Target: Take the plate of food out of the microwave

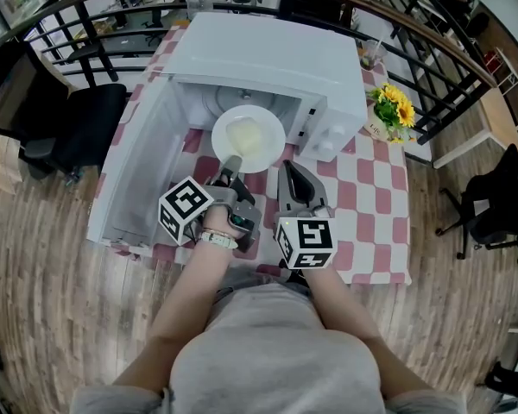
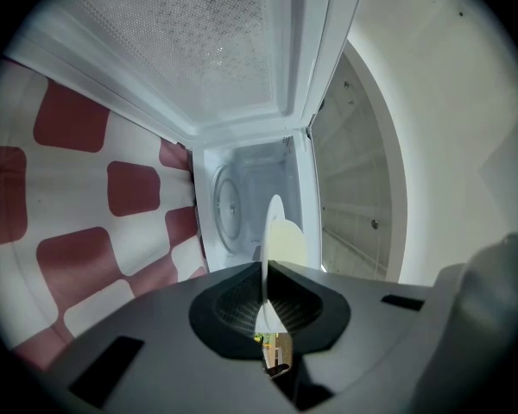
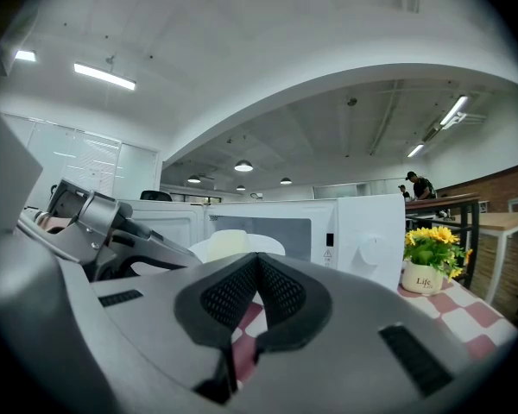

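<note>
A white plate (image 1: pixel 250 136) with pale food on it hangs level just in front of the open white microwave (image 1: pixel 268 54). My left gripper (image 1: pixel 231 164) is shut on the plate's near rim. In the left gripper view the plate (image 2: pixel 268 231) shows edge-on, pinched between the gripper's (image 2: pixel 264 296) two dark pads, with the microwave cavity (image 2: pixel 242 197) and its turntable behind. My right gripper (image 1: pixel 295 184) hovers to the right of the plate, shut and holding nothing. Over its closed jaws in the right gripper view, the plate (image 3: pixel 233 244) and the microwave front (image 3: pixel 328 227) appear.
The microwave door (image 1: pixel 134 171) stands swung open at the left. A red-and-white checked tablecloth (image 1: pixel 371 188) covers the table. A small pot of yellow flowers (image 1: pixel 391 110) sits right of the microwave, and a glass (image 1: pixel 369 54) stands behind it. Railings and office chairs surround the table.
</note>
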Demonstrator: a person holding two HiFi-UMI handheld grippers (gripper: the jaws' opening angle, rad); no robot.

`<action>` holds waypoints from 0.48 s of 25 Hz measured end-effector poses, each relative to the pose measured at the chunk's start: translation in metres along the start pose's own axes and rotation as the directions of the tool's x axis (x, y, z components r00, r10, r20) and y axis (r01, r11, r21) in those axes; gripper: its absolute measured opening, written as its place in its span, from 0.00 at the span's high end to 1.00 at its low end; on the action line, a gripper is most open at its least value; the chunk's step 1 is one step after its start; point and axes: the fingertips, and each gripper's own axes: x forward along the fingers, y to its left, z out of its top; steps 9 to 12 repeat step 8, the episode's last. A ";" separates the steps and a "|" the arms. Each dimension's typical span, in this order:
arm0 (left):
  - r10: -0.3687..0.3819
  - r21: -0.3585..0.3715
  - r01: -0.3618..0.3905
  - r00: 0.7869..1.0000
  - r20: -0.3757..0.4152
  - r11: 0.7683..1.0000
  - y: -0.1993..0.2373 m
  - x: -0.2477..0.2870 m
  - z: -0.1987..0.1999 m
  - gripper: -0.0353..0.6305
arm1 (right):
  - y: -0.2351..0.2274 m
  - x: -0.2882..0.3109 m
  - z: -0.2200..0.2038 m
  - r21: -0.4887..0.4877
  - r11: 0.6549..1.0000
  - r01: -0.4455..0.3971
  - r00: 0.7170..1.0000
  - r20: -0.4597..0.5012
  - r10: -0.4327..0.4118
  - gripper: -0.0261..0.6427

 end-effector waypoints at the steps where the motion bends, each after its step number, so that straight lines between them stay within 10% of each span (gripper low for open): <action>1: -0.001 0.001 0.001 1.000 0.000 1.000 0.000 0.000 0.000 0.93 | 0.000 0.000 0.000 -0.001 1.000 -0.001 1.000 -0.001 0.001 0.93; 12: 0.006 -0.004 -0.006 1.000 0.000 1.000 0.000 -0.002 0.001 0.93 | 0.000 0.000 0.001 0.003 1.000 0.000 1.000 0.002 0.000 0.93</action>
